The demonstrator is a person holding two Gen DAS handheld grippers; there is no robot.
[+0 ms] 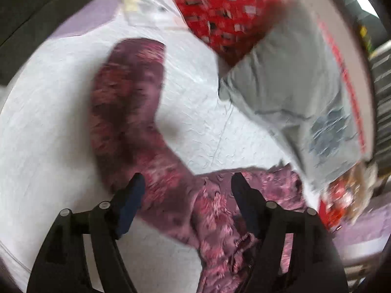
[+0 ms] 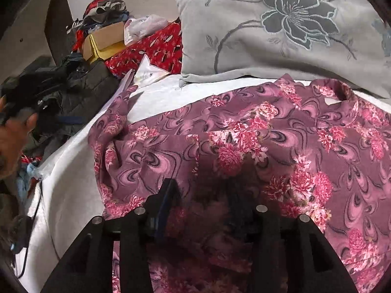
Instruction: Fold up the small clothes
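Your left gripper [image 1: 187,183] hangs over the white bed [image 1: 48,112], fingers apart, nothing clamped; the flowered purple garment [image 1: 127,112] lies spread under and between them. Your right gripper [image 2: 202,195] hovers over the same garment [image 2: 281,146], fingers apart, gripping nothing. Beyond it, a grey pillow [image 2: 244,36] touches its far edge.

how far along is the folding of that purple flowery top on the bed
Early. Done: the floral top lies spread on the white sheet, one sleeve stretched out. In hand: nothing; the left gripper and right gripper hover open over the cloth. Left: folding the sleeves and body; no finished fold shows.
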